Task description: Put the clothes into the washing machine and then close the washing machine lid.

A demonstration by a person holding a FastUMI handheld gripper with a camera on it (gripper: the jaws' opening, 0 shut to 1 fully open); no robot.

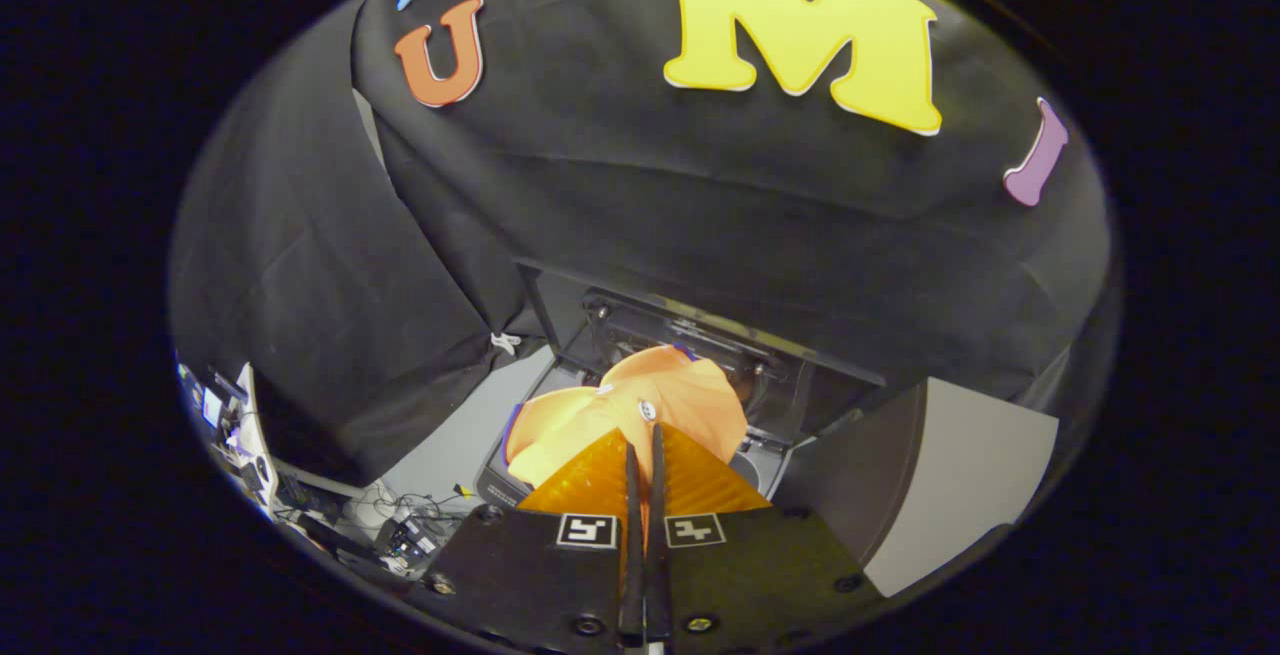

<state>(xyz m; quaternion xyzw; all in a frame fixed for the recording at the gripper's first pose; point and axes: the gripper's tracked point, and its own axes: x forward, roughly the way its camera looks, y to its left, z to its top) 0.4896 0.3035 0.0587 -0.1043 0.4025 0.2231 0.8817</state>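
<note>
The gripper (pixel 645 450) has its fingers pressed almost together, pinching a fold of the orange garment (pixel 640 400) at the tips. The garment hangs from the tips and spreads out just ahead of them, over the open washer (pixel 770 405). The lid (pixel 690 330) stands raised at the far side, against the black booth cloth. Part of the garment drapes over the washer's near-left rim, above the control panel (pixel 495 485); whether any of it lies inside the drum cannot be told.

Step in hand, as judged: lowering the garment into the drum. To do it well, carry the pinch further toward the far side, until the cloth hangs over the middle of the opening, then lower before releasing. Check that the left fold clears the rim, since trailing cloth would probably block the lid. The lid is not yet closed.
</note>
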